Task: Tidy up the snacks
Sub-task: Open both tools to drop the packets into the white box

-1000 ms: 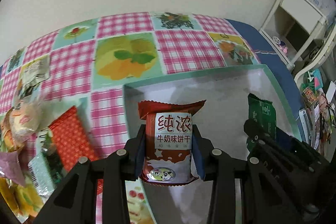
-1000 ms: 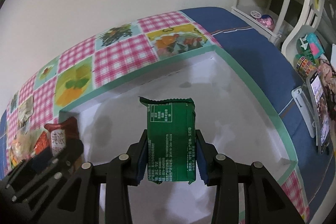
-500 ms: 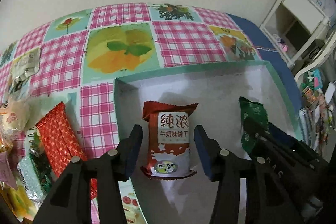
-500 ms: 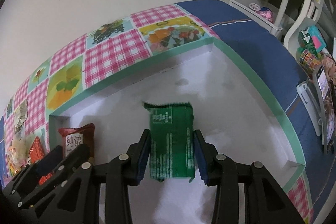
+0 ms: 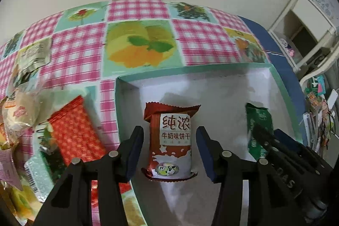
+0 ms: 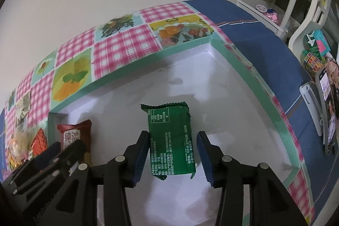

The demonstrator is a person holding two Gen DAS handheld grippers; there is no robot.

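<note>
A red milk-biscuit packet (image 5: 171,141) lies flat on the white floor of a teal-rimmed box (image 5: 190,68), near its left wall. My left gripper (image 5: 169,132) straddles it, open, with a gap at each pad. A green packet (image 6: 169,137) lies in the middle of the same box (image 6: 148,69). My right gripper (image 6: 173,137) is around it with its jaws opening; the right pad stands clear and the left pad is close to the packet's edge. The green packet (image 5: 257,120) also shows at the right of the left wrist view, and the red packet (image 6: 74,135) at the left of the right wrist view.
Loose snacks lie in a heap on the checked tablecloth left of the box: a red patterned packet (image 5: 74,130), a clear-wrapped cake (image 5: 19,111), a silver packet (image 5: 34,56). A white shelf unit (image 5: 307,35) and a phone on a stand (image 6: 326,109) are beyond the table's right edge.
Both grippers were shut on their packets; both pairs of jaws have spread apart. The red and green packets now lie loose on the box floor. The left gripper shifted a little.
</note>
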